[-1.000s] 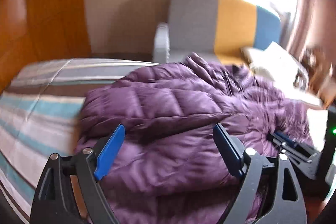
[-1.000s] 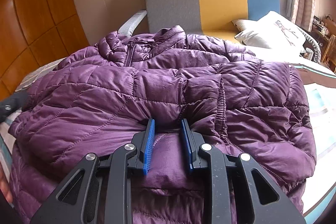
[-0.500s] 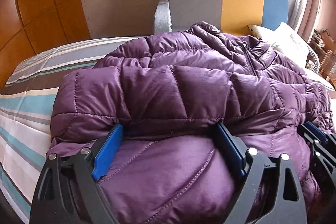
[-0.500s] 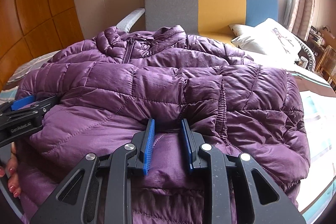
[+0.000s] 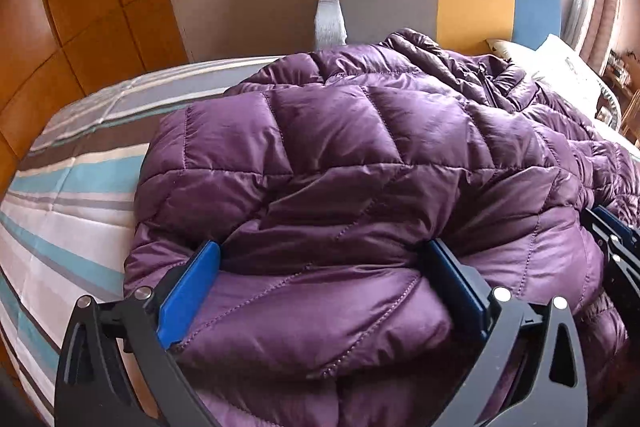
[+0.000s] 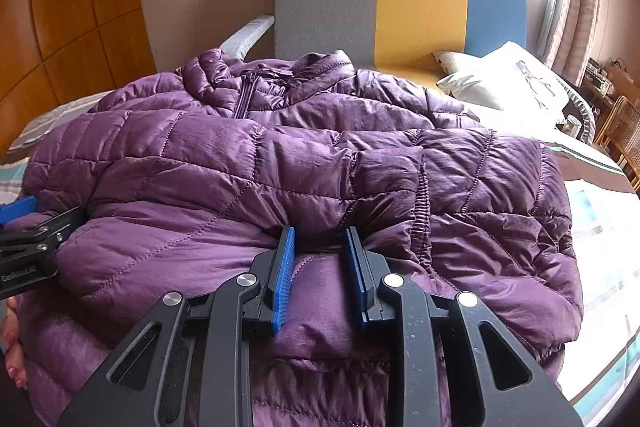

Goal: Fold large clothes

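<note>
On a striped bed [image 5: 72, 211], a purple jacket [image 5: 360, 155] lies folded, its long side running crosswise ahead of both tools. The left hand-held gripper [image 5: 324, 267], its jaws just opened wide, straddles the near fold without pinching; the right hand-held gripper [image 6: 320, 243] clamps the same edge farther right.

Two black plastic two-finger grippers, the left gripper [image 5: 320, 291] and right gripper [image 6: 322, 277], carry blue ribbed pads [image 6: 283, 279], silver pivot screws [image 6: 246, 279] and triangular cut-outs.
</note>
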